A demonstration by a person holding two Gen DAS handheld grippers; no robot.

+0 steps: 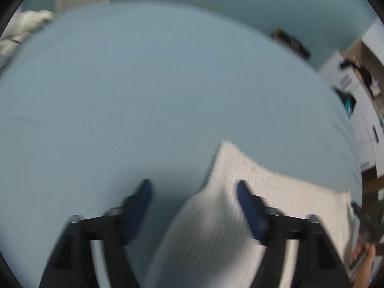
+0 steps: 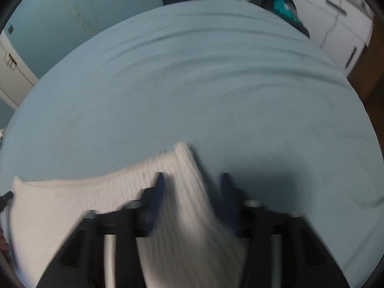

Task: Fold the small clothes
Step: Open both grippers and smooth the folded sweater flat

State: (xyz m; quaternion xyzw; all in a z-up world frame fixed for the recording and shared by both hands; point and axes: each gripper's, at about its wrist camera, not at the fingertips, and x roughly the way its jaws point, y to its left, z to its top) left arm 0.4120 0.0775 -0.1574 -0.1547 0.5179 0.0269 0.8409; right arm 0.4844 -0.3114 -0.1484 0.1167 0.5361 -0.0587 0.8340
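While both tools gape, white garment (image 1: 252,180) edge between; bedsheet (image 2: 192,84) beyond.

— What sort of place is this?
— A home bedroom: a bed (image 2: 192,84) under a pale blue sheet, teal walls (image 2: 120,0), and white cupboards (image 2: 336,24) with dark handles alongside.

**Two wrist views, low over the bed**

Each fisheye camera looks forward along its gripper, close above the blue bed sheet (image 1: 168,84). The left wrist view has the white garment (image 1: 276,187) at near right. The right wrist view has it at near left. Both share that garment, the sheet and the far white cabinets (image 2: 336,19).
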